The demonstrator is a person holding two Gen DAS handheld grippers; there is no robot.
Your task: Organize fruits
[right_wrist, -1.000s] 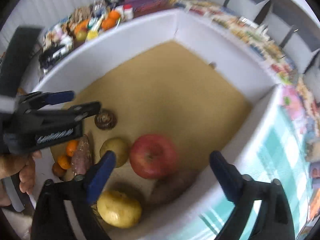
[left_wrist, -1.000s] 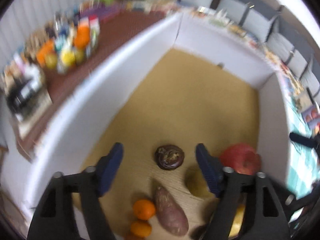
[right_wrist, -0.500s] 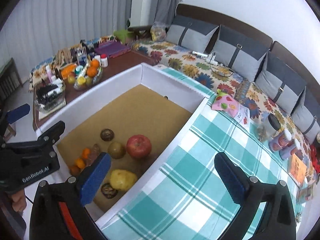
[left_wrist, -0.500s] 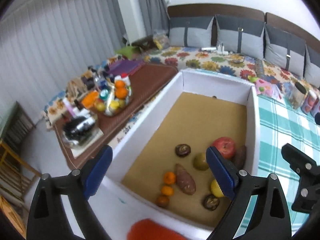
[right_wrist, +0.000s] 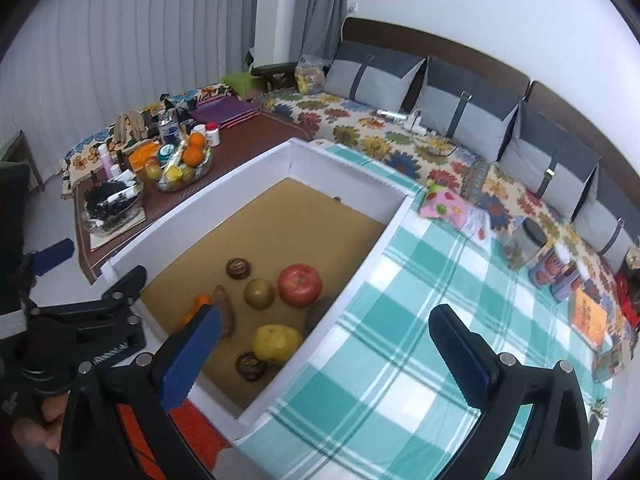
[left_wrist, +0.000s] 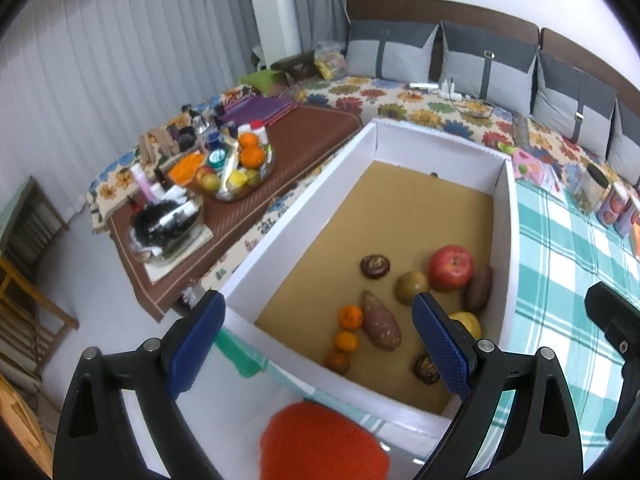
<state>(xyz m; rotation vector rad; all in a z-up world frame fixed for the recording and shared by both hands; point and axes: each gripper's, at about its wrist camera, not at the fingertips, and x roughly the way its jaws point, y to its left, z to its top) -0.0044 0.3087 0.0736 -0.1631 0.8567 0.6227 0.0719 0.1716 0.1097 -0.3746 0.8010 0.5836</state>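
Both grippers have pulled up and back from the fruit since a second ago; they now hang high above the near end of the white box (left_wrist: pixel 505 216), where before they were low inside it. The left gripper (left_wrist: pixel 316 344) is spread wide with nothing between its blue pads (left_wrist: pixel 196 338), and the right gripper (right_wrist: pixel 326 354) is likewise wide apart and empty.

All the fruit lies on the box's tan floor, toward the near end. Counted from the left wrist view: one red apple (left_wrist: pixel 451 268), one greenish-brown round fruit (left_wrist: pixel 411 288) just beside it, two sweet potatoes (left_wrist: pixel 381 325) (left_wrist: pixel 478 289), three small oranges (left_wrist: pixel 351 317) (left_wrist: pixel 346 341) (left_wrist: pixel 337 361) in a line, two dark round fruits (left_wrist: pixel 375 266) (left_wrist: pixel 426 367) well apart, and one yellow fruit (right_wrist: pixel 277 343), partly hidden behind the left gripper's right finger.

The box sits beside a teal checked cloth (right_wrist: pixel 420 320). White lettering on the left gripper's body in the right wrist view is too blurred to read.
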